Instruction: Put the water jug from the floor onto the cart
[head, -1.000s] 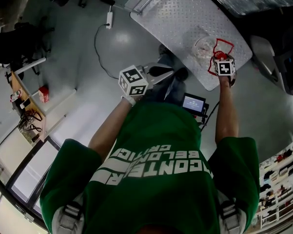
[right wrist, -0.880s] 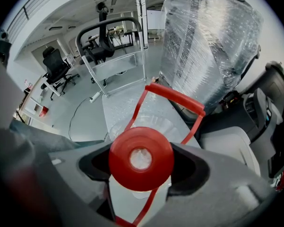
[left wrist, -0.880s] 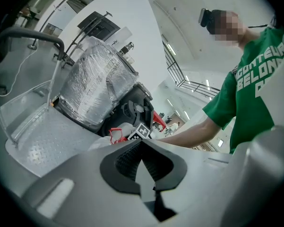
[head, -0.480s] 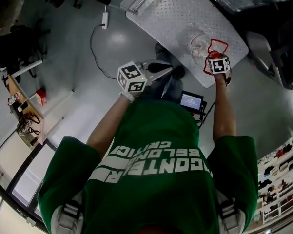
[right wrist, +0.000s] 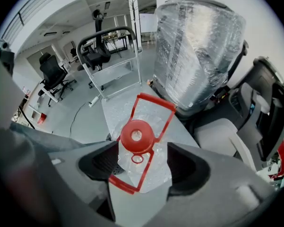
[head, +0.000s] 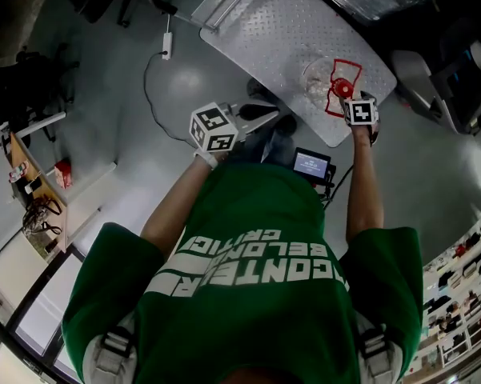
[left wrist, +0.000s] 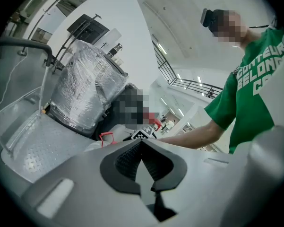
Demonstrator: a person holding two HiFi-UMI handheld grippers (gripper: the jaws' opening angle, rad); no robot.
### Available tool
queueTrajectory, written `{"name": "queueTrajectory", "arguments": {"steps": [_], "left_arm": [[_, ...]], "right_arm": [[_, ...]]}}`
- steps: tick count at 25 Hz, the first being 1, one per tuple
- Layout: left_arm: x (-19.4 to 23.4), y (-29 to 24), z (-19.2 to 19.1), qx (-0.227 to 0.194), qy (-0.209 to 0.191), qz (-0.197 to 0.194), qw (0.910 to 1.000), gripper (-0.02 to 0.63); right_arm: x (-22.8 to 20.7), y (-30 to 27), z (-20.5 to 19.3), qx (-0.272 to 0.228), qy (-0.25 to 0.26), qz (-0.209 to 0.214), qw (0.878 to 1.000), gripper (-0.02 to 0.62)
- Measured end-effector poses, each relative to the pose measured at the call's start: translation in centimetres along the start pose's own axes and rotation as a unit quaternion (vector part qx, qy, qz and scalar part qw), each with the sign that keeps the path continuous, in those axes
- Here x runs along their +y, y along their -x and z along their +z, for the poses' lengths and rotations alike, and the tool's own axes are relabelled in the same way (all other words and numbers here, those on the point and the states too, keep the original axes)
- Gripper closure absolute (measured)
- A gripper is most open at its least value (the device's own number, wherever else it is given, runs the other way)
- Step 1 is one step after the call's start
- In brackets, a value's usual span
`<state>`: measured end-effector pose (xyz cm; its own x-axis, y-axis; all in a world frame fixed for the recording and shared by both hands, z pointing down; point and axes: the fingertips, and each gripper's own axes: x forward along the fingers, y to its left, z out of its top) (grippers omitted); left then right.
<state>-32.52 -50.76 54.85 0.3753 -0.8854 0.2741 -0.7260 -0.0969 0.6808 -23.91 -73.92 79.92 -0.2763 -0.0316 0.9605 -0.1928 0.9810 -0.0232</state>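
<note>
On the cart's checker-plate deck the clear water jug, upright with red cap and red frame handle, has been released; the right gripper has been lifted clear, jaws wide apart; the left gripper is kept closed, empty; placement is judged done

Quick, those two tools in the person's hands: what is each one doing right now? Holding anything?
Left tool: closed, nothing in it.
Right tool: open, gripping nothing; the water jug stands on the cart beneath its spread jaws.
</note>
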Motion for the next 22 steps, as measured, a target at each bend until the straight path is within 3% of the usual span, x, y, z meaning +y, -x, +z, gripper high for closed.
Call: {"name": "queueTrajectory", "arguments": {"steps": [6, 14, 18, 22], "left_arm": [[-2.7, -0.7, -0.3, 0.004, -0.029, -0.021, 0.9993, 0.594], [-6.4, -1.4, -1.6, 0.014, -0.061, -0.042, 0.9971, 0.594], [-8.1, -1.4, -2.8, 0.022, -0.069, -0.052, 0.9960, 0.594], [-9.6, -2.2, -3.6, 0.031, -0.079, -0.066, 0.9942, 0.594]], "right_arm": [[-1.5, 6.4, -0.3, -0.067, -0.022, -0.035, 0.997, 0.301], [-1.3, 13.0, -3.4, -0.143, -0.060, -0.054, 0.986, 0.477], [0.4, 15.2, -5.3, -0.163, -0.075, -0.045, 0.983, 0.601], [1.7, 16.6, -6.7, -0.181, -0.084, -0.029, 0.979, 0.601]]}}
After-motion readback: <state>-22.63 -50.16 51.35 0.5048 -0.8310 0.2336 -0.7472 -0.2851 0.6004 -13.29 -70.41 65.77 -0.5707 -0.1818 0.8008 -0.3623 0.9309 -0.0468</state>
